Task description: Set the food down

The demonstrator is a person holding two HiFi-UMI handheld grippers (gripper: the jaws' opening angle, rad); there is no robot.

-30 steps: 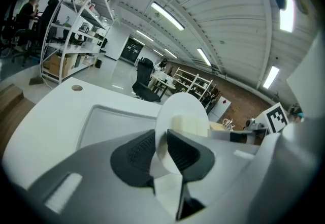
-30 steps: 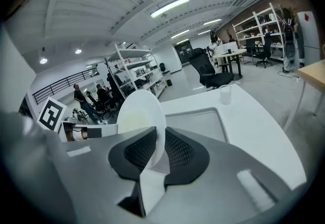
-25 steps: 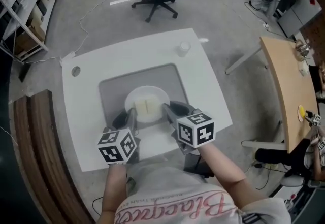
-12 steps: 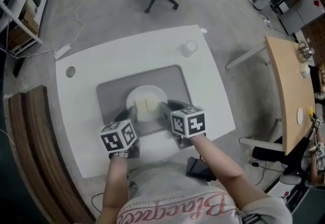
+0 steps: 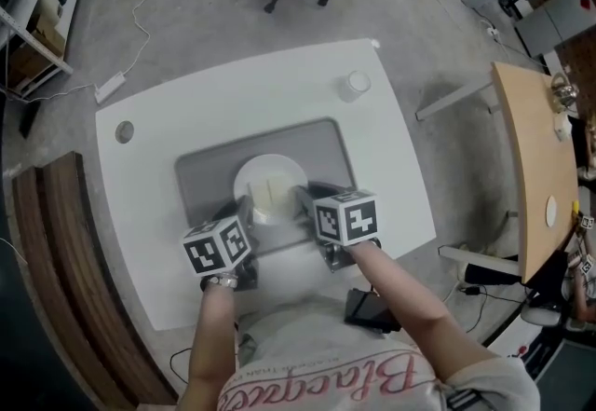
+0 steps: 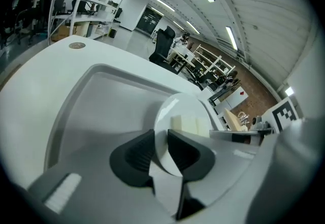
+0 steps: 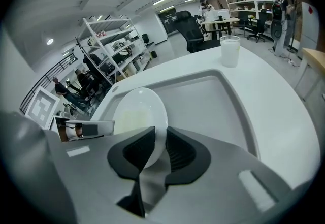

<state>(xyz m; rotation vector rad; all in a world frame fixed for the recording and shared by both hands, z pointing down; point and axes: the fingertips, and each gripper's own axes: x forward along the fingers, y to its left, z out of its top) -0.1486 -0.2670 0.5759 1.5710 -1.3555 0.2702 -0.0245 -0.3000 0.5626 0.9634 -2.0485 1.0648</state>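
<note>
The pale food (image 5: 269, 194) lies on a white plate (image 5: 251, 175), low over the middle of the grey tray (image 5: 205, 171). The left gripper (image 6: 161, 139) pinches the rim on one side. The right gripper (image 7: 161, 139) has its pads on the other side, and its jaws have just been opening a bit. I think the plate is almost down. Next, both should let go and pull back. The cup (image 5: 355, 84) stands well apart, so there is room.

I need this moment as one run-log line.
plate: with food, over grey tray | left gripper: shut on rim | right gripper: rim between jaws, jaws just been opening | cup: far corner
</note>
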